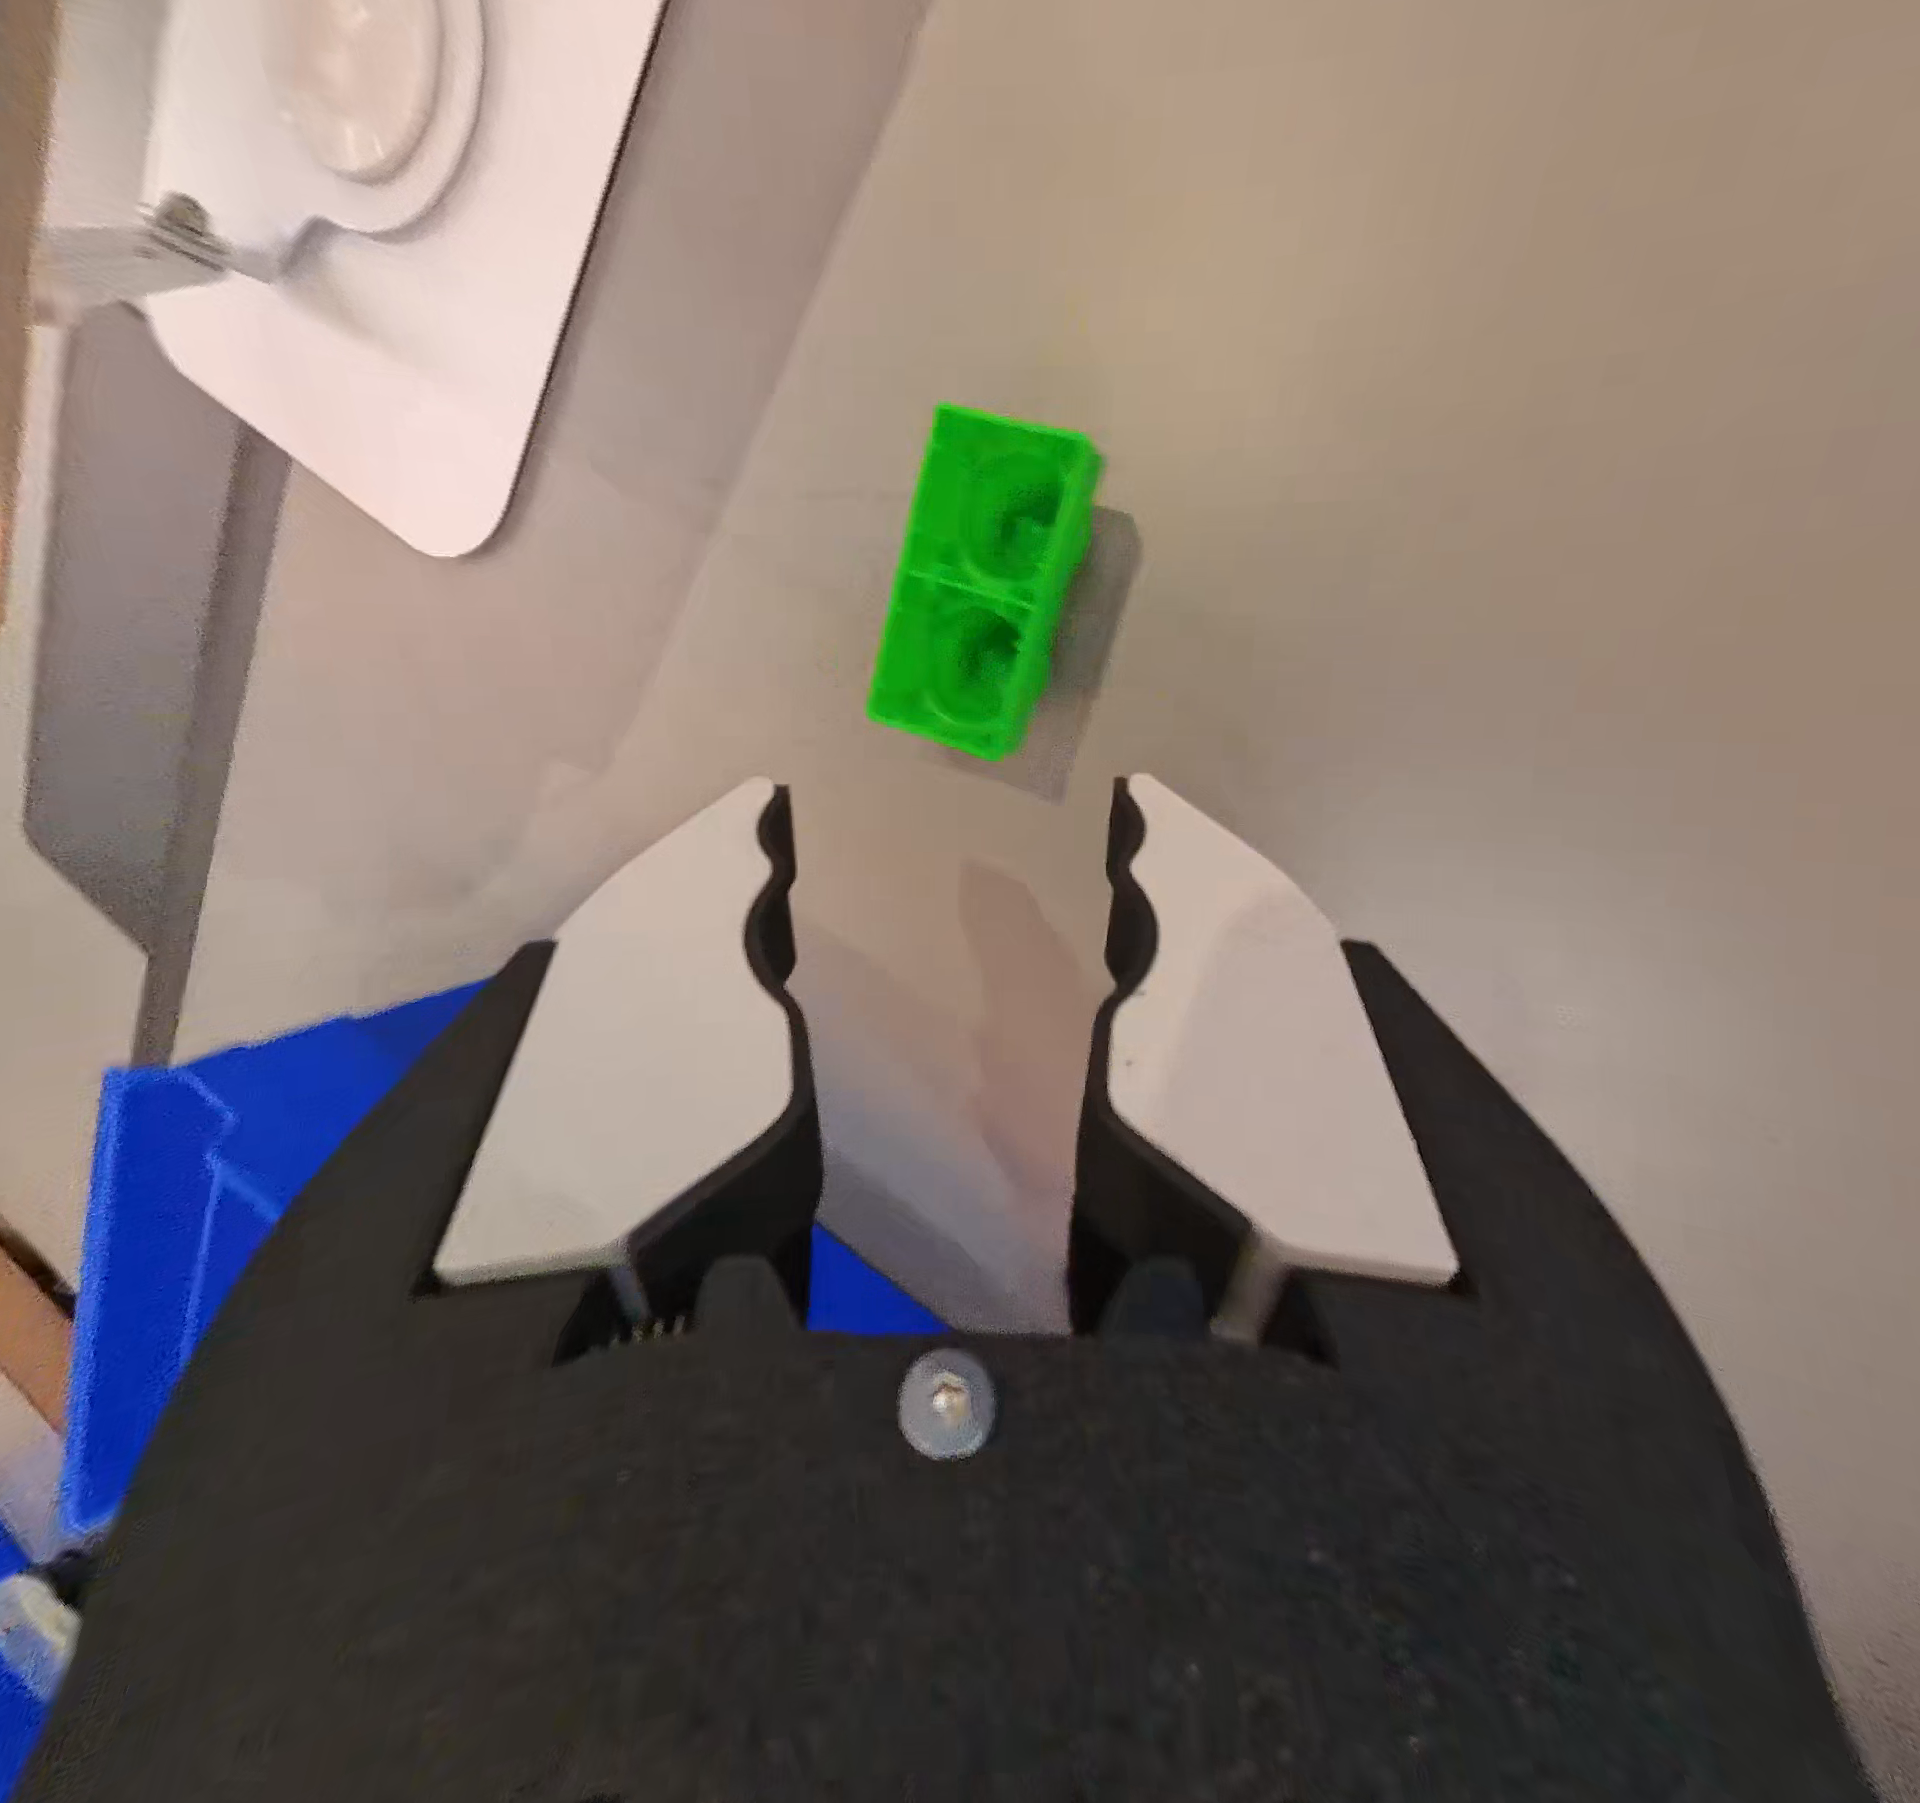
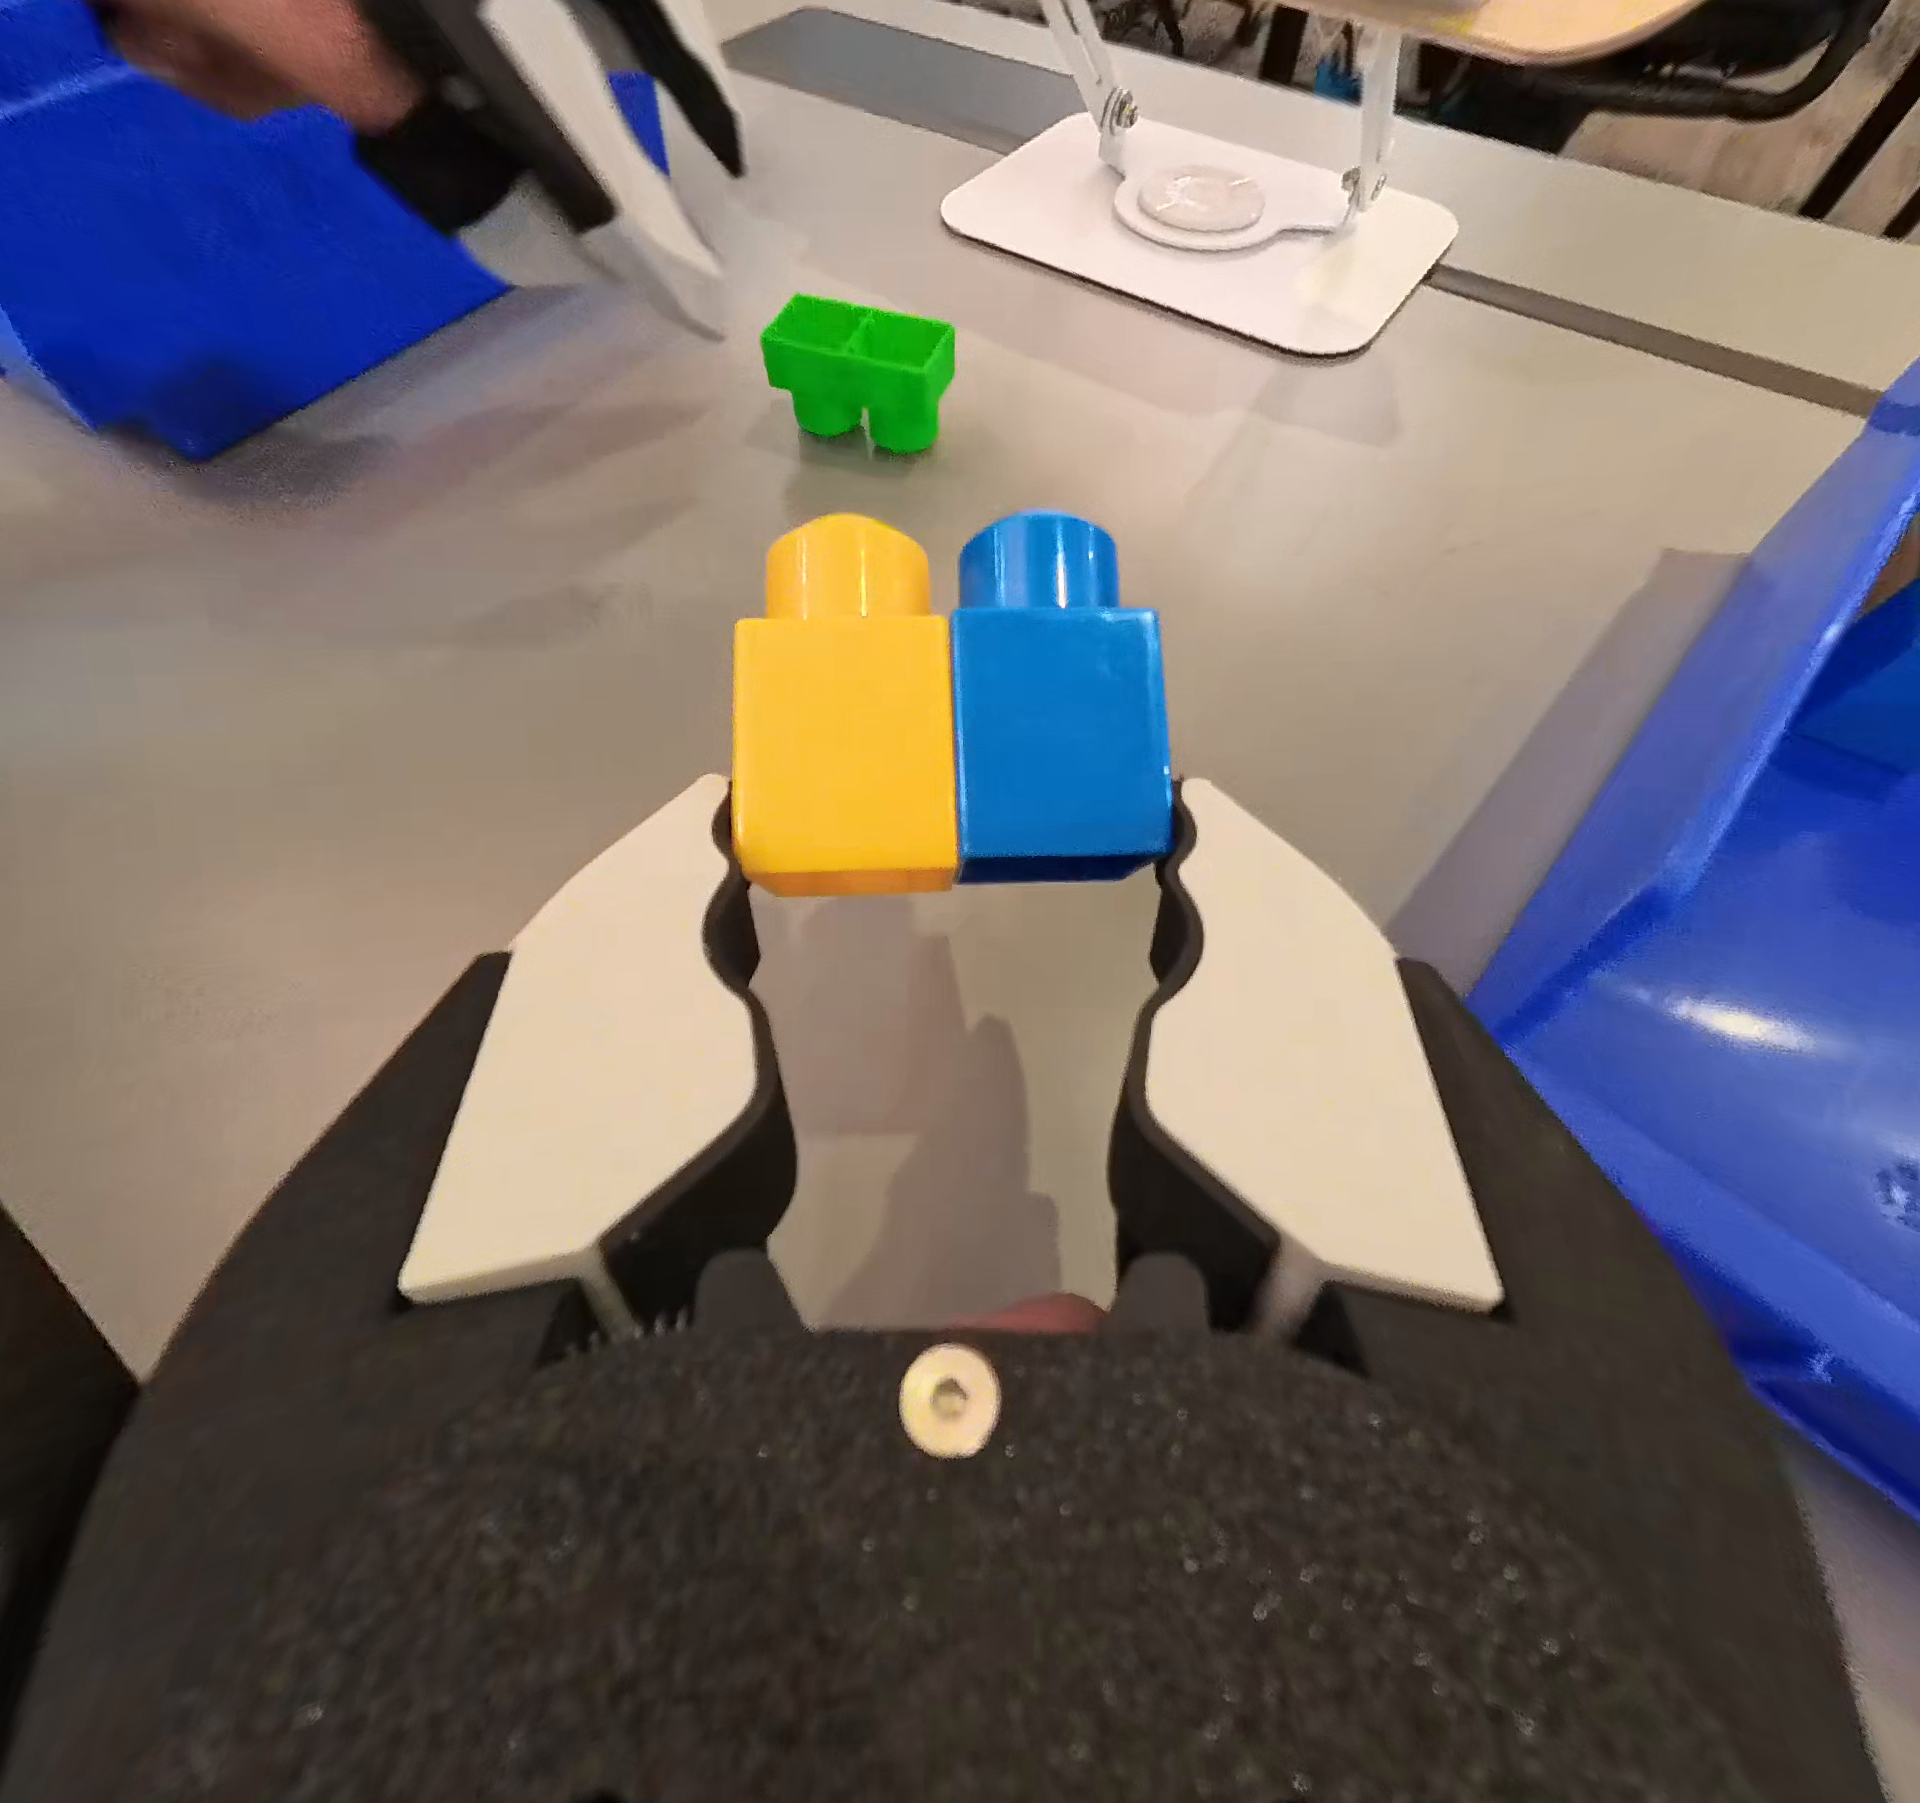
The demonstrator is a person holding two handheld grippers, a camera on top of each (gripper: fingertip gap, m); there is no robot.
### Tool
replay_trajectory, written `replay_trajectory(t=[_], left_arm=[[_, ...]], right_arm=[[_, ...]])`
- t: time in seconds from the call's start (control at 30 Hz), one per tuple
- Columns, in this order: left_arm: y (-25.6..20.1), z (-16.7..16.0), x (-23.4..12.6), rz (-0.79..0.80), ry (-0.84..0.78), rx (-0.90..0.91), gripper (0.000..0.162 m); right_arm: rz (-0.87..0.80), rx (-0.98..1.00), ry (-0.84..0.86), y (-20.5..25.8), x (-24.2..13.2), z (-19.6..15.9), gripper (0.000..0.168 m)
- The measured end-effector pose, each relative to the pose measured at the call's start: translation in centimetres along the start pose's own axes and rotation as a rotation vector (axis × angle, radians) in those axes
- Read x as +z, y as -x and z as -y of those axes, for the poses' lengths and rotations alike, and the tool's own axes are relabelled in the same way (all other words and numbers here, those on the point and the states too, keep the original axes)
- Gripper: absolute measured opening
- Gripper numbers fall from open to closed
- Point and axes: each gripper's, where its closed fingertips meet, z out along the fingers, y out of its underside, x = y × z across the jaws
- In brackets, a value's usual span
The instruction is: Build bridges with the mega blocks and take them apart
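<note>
A green two-stud block [image 1: 982, 584] lies upside down on the grey table, hollow side up; it also shows in the right wrist view [image 2: 860, 371]. My left gripper [image 1: 948, 797] is open and empty, hovering just short of the green block; in the right wrist view it [image 2: 707, 283] hangs above and left of that block. My right gripper [image 2: 951, 808] is shut on a yellow block [image 2: 842, 745] and a blue block [image 2: 1055, 735] held side by side, studs pointing away, above the table.
A white stand base [image 2: 1200, 231] sits on the table behind the green block; it also shows in the left wrist view [image 1: 343, 195]. A blue bin [image 2: 197, 267] stands at the left and another blue bin [image 2: 1704, 922] at the right.
</note>
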Motion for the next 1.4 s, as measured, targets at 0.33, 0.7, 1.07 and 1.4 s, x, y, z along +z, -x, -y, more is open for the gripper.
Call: replay_trajectory(t=[0.33, 0.7, 1.07, 1.4], left_arm=[[0.3, -1.7, 4.1, -0.252, 0.153, -0.036, 0.060], [0.0, -0.8, 6.4, -0.171, -0.005, 0.007, 0.038], [-3.1, -1.8, -1.9, -0.285, -0.009, 0.348, 0.038], [-9.7, -5.5, -4.4, -0.653, 0.154, 0.492, 0.038]], right_arm=[[0.013, 0.062, 0.016, -0.8, -0.3, -1.7, 0.075], [0.029, 0.053, 0.032, -0.3, 0.2, -1.9, 0.075], [0.105, 0.035, 0.033, 0.7, 0.6, -1.6, 0.075], [0.195, -0.153, 0.043, 4.7, 2.6, -0.5, 0.075]])
